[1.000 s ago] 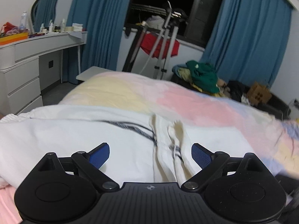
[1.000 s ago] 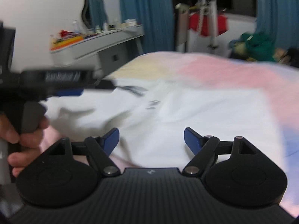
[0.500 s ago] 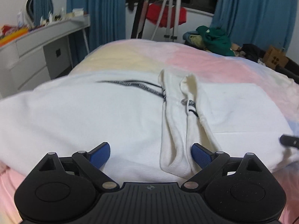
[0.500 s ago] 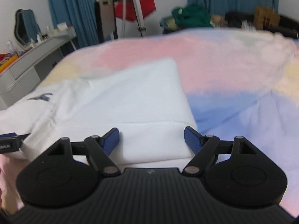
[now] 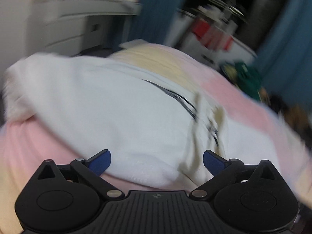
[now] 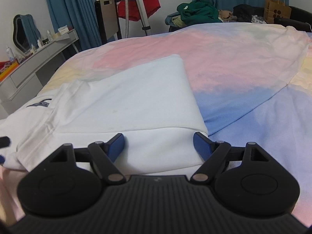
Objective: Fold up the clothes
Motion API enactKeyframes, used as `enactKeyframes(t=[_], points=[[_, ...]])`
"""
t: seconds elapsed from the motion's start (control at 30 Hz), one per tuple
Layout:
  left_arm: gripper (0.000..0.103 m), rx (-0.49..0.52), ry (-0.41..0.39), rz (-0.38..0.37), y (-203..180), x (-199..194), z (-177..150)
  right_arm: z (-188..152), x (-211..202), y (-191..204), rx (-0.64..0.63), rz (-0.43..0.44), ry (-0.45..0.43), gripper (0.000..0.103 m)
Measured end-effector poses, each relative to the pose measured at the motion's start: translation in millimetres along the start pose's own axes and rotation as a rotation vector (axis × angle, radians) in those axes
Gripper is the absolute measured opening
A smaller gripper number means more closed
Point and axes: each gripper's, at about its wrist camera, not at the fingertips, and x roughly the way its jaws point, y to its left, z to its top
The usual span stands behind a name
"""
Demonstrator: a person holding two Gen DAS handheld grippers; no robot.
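A paper bag stands at 1 o'clock in the right view; its contents are hidden. The white garment lies partly folded on the bed, which wears a pink, yellow and blue cover. Blue curtains hang behind, a dresser with bottles stands at 10 o'clock, and a green pile of clothes sits at 12 o'clock. The right gripper sits low over the garment's near edge, jaws apart, holding nothing. The left view is motion-blurred: the left gripper hangs over the garment's near hem, jaws apart, a dark cord showing at 12 o'clock.
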Motion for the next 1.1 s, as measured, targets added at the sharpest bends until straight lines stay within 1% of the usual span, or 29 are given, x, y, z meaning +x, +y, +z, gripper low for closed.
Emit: enactKeyframes(t=[0.07, 0.17, 0.27, 0.33, 0.43, 0.5, 0.57, 0.63, 0.7, 0.73, 0.77, 0.8, 0.83, 0.87, 0.93, 0.97, 1.0, 1.07, 1.1], points=[[0.102, -0.13, 0.009, 0.003, 21, -2, 11, 0, -2, -2, 0.006, 0.003, 0.001, 0.08], [0.102, -0.326, 0.053, -0.001, 58, 6, 29, 0, -4, -2, 0.006, 0.003, 0.001, 0.08], [0.1, -0.488, 0.096, 0.039, 94, 25, 47, 0, -4, -1, 0.003, -0.001, -0.003, 0.08], [0.099, -0.549, 0.088, 0.067, 111, 32, 61, 0, -4, 0, 0.001, -0.004, -0.006, 0.08], [0.099, -0.61, 0.048, 0.068, 131, 38, 82, 0, -5, 1, -0.001, -0.007, -0.009, 0.08], [0.097, -0.615, 0.024, 0.057, 143, 45, 97, 0, -5, 1, -0.003, -0.01, -0.012, 0.08], [0.091, -0.613, 0.005, 0.053, 154, 52, 107, -1, -6, 2, -0.005, -0.012, -0.014, 0.08], [0.083, -0.624, 0.005, 0.064, 164, 60, 111, -1, -6, 3, -0.007, -0.015, -0.017, 0.079], [0.078, -0.644, -0.019, 0.064, 171, 65, 114, 2, -10, 8, -0.031, -0.021, -0.046, 0.079], [0.072, -0.644, -0.038, 0.07, 173, 67, 117, 2, -12, 11, -0.049, -0.022, -0.063, 0.079], [0.069, -0.631, -0.058, 0.084, 175, 69, 121, 3, -14, 14, -0.067, -0.024, -0.079, 0.079], [0.063, -0.611, -0.072, 0.098, 177, 68, 122, 4, -16, 19, -0.096, -0.025, -0.092, 0.079], [0.054, -0.588, -0.084, 0.111, 177, 68, 123, 4, -17, 24, -0.125, -0.027, -0.103, 0.078], [0.051, -0.565, -0.1, 0.121, 174, 69, 125, 4, -17, 28, -0.144, -0.024, -0.106, 0.078], [0.037, -0.518, -0.133, 0.132, 166, 68, 128, 2, -11, 33, -0.161, -0.021, -0.082, 0.078], [0.033, -0.494, -0.153, 0.134, 161, 67, 130, 1, -6, 34, -0.163, -0.023, -0.06, 0.079], [0.027, -0.469, -0.174, 0.136, 155, 64, 132, -2, 0, 35, -0.17, -0.027, -0.038, 0.08], [0.024, -0.413, -0.22, 0.139, 141, 59, 136, -7, 9, 36, -0.194, -0.042, -0.006, 0.08], [0.022, -0.37, -0.25, 0.141, 129, 54, 135, -7, 11, 36, -0.19, -0.042, -0.001, 0.08]])
